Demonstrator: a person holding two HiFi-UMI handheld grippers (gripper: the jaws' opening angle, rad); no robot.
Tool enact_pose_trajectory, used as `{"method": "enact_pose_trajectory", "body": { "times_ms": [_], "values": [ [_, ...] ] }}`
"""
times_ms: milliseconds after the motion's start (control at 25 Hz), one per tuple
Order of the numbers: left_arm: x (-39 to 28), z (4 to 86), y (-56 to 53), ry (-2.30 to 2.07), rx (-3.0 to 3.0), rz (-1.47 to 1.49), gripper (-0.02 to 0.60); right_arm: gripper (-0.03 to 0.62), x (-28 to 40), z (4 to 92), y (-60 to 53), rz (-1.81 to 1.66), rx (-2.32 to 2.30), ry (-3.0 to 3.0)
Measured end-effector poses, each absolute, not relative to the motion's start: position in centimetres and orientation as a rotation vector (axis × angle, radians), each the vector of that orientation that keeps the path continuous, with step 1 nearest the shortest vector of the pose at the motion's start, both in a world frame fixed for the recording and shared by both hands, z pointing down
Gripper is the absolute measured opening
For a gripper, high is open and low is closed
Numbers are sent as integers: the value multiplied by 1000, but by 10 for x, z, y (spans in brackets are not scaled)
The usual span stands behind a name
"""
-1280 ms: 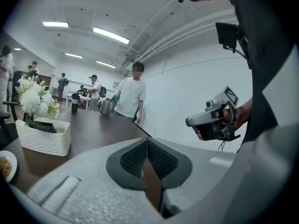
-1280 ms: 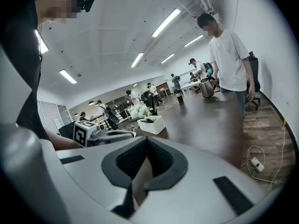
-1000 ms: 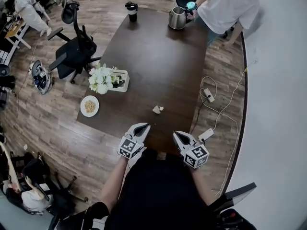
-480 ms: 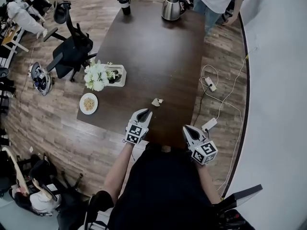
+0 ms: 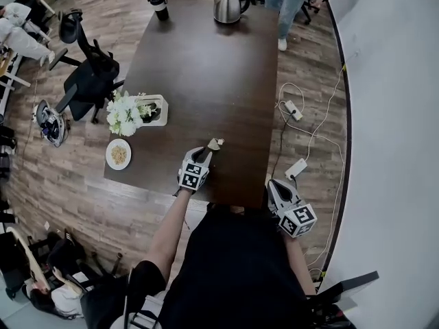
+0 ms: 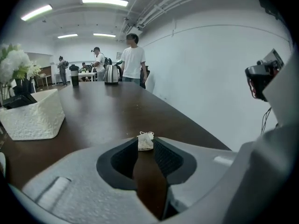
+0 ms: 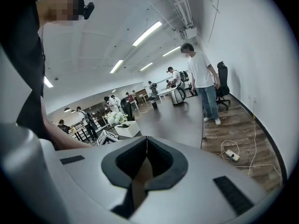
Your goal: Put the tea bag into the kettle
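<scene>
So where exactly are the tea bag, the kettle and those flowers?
tea bag [image 5: 215, 144]: head view, the middle of the small pale bag.
kettle [image 5: 227, 7]: head view, its shiny steel body.
flowers [image 5: 122, 114]: head view, the cluster of white blooms.

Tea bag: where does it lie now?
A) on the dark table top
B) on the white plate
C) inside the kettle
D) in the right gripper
A: the tea bag lies on the dark table, apart from the plate and far from the kettle.
</scene>
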State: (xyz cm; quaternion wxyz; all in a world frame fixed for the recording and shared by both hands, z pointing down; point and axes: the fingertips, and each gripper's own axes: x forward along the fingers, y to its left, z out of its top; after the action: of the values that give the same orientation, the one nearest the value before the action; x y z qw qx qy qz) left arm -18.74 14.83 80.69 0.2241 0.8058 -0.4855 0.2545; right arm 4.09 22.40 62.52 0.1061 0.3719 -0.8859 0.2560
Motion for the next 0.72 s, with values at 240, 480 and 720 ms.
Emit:
{"method": "enact_pose_trajectory", "body": {
  "times_ms": [240, 480, 720],
  "values": [
    [-183, 831, 133, -1290, 2174, 769, 118, 8, 58, 627, 226, 762, 1153, -2581],
    [-176, 851, 122, -1263, 2133, 854, 135, 8, 64, 629, 228, 773, 1171, -2569],
    [-176, 867, 118, -1243, 2084, 929, 135, 8, 71, 628, 228, 777, 1188, -2559]
  ]
}}
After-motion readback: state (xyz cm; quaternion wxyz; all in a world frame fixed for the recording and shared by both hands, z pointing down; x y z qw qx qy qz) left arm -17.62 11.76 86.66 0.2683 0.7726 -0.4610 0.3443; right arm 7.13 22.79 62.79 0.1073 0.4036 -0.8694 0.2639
